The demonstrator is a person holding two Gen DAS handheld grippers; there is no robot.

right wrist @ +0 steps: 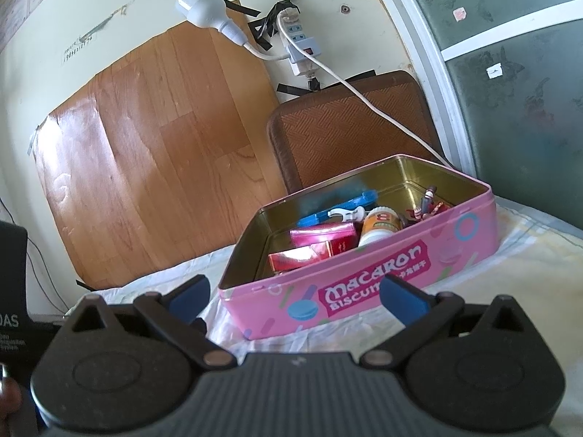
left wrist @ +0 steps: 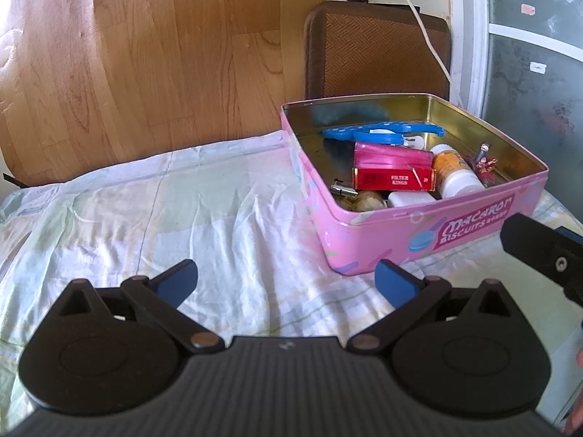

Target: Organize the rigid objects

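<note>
An open pink biscuit tin (left wrist: pixel 368 244) stands on the cloth-covered table; it also shows in the right wrist view (right wrist: pixel 466 251). Inside lie a red cigarette pack (left wrist: pixel 393 179), a pink packet (left wrist: pixel 391 156), a blue plastic tool (left wrist: pixel 382 132), a white bottle with an orange label (left wrist: pixel 453 173) and small metal bits. My left gripper (left wrist: pixel 288 284) is open and empty over the cloth, left of and nearer than the tin. My right gripper (right wrist: pixel 295 293) is open and empty in front of the tin's near wall; part of it shows at the right edge of the left wrist view (left wrist: pixel 539 244).
A wood-pattern sheet (right wrist: pixel 156 153) is taped to the wall behind the table. A brown woven cushion (right wrist: pixel 349 127) leans behind the tin. A power strip with a white cable (right wrist: pixel 302 45) hangs on the wall. A frosted glass door (right wrist: pixel 517 91) is at right.
</note>
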